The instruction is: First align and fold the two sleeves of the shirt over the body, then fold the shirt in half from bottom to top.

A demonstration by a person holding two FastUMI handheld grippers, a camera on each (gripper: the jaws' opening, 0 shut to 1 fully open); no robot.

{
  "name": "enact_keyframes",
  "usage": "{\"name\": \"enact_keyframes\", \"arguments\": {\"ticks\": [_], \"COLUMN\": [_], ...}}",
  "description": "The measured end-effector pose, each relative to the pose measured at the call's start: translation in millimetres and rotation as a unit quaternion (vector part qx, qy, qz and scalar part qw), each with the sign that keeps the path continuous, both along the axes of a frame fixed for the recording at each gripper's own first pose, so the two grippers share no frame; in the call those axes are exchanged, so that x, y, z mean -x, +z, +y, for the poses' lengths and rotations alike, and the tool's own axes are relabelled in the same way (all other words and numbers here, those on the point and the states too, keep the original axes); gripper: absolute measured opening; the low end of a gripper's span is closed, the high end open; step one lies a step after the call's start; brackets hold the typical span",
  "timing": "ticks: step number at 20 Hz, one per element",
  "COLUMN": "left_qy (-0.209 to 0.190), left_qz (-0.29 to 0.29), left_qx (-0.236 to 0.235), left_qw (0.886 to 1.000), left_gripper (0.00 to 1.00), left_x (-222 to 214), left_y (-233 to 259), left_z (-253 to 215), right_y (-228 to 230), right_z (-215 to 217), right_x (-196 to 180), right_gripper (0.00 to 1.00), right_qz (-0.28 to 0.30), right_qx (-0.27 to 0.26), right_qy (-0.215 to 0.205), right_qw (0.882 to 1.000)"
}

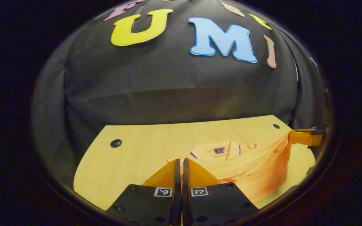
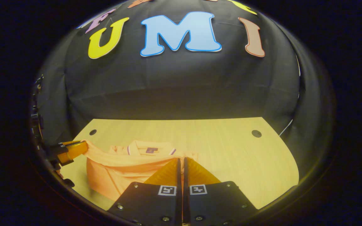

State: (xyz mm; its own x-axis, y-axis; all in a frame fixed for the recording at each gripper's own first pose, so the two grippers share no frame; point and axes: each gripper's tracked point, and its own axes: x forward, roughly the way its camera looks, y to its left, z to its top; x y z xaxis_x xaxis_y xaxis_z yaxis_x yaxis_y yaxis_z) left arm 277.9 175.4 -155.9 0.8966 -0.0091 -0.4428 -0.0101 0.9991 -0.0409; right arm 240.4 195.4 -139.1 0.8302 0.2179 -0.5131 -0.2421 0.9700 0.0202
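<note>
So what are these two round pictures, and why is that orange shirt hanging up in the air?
A person holds a pincher tool in each hand, with a small camera on each. One picture looks out from the left gripper, the other from the right gripper. Each camera also sees the other tool off at the side. On the wooden table lies an orange shirt with its collar at the far end. Both tools are pinched shut on the shirt's near edge and lift it, so the cloth hangs between them. It looks like they are folding it bottom to top.
</note>
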Motion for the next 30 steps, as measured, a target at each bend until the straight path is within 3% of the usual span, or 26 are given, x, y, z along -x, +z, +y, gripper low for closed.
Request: {"name": "enact_keyframes", "arguments": {"ticks": [9, 15, 21, 22, 23, 24, 26, 27, 28, 30], "left_qy": [-0.012, -0.012, -0.018, -0.019, -0.017, -0.015, -0.011, -0.008, -0.007, -0.001], "left_qz": [-0.004, 0.007, 0.021, 0.019, 0.017, 0.016, 0.013, 0.012, 0.010, 0.004], "left_qx": [-0.024, -0.030, -0.023, -0.018, -0.017, -0.017, -0.011, -0.008, -0.004, 0.001], "left_qw": [1.000, 0.999, 0.999, 0.999, 1.000, 1.000, 1.000, 1.000, 1.000, 1.000], "left_gripper": [0.07, 0.07, 0.14, 0.20, 0.16, 0.23, 0.39, 0.40, 0.41, 0.53], "left_x": [-53.6, -63.1, -60.2, -59.2, -59.1, -56.9, -52.3, -49.8, -46.5, -39.5], "left_y": [-37.6, -55.4, -60.8, -59.3, -56.9, -54.5, -46.9, -42.7, -38.0, -26.3], "left_z": [5.5, 9.8, 9.9, 9.2, 10.7, 12.1, 13.7, 13.7, 12.7, 12.8], "right_y": [-38.4, -60.2, -69.4, -68.4, -64.8, -58.4, -56.9, -51.9, -47.2, -37.8], "right_z": [11.1, 12.6, 13.9, 14.4, 14.4, 14.5, 13.8, 14.2, 14.8, 14.2], "right_x": [-56.1, -65.4, -60.5, -61.4, -59.7, -56.3, -55.0, -50.5, -47.9, -40.5], "right_gripper": [0.01, 0.02, 0.07, 0.11, 0.14, 0.17, 0.38, 0.38, 0.54, 0.63], "right_qz": [0.005, 0.022, 0.032, 0.030, 0.027, 0.024, 0.020, 0.017, 0.015, 0.007], "right_qx": [0.044, 0.064, 0.093, 0.095, 0.097, 0.098, 0.101, 0.100, 0.100, 0.098], "right_qy": [-0.025, -0.034, -0.034, -0.034, -0.035, -0.034, -0.033, -0.030, -0.027, -0.023], "right_qw": [0.999, 0.997, 0.995, 0.994, 0.994, 0.994, 0.994, 0.994, 0.995, 0.995]}}
